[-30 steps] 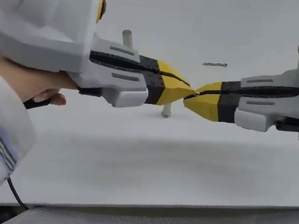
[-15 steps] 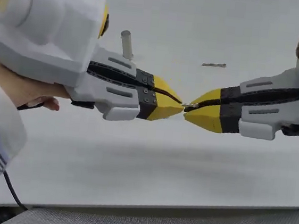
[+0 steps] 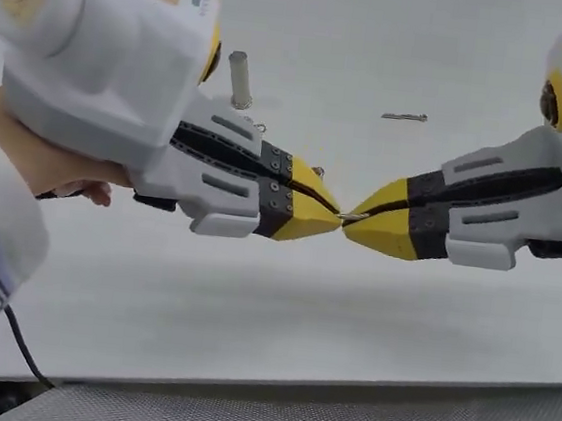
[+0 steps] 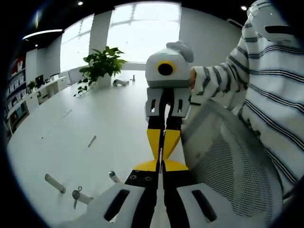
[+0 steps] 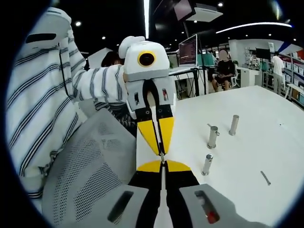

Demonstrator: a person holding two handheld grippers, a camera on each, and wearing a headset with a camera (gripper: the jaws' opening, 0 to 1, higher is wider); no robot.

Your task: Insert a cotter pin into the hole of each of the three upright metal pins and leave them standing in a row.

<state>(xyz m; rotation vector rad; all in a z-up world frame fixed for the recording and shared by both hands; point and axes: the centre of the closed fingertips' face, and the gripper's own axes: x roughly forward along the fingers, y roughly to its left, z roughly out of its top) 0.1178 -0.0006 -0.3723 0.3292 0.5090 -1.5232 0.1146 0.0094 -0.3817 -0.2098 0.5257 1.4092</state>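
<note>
metal and hair-thin, the cotter pin point(image 3: 354, 216) is being pinched above the tabletop point(image 3: 252, 298) between the closed fingers of the left gripper point(image 3: 335, 212) and right gripper point(image 3: 350, 221), probably feeling light, springy and slippery, and best gripped near its head.

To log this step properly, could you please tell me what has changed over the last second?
Both grippers tipped nose-down, and their meeting point sank a little in the head view: the left gripper and right gripper stay tip to tip, jaws shut on a cotter pin. Nothing was let go. The upright metal pin and the loose cotter pin behind stayed put.
</note>
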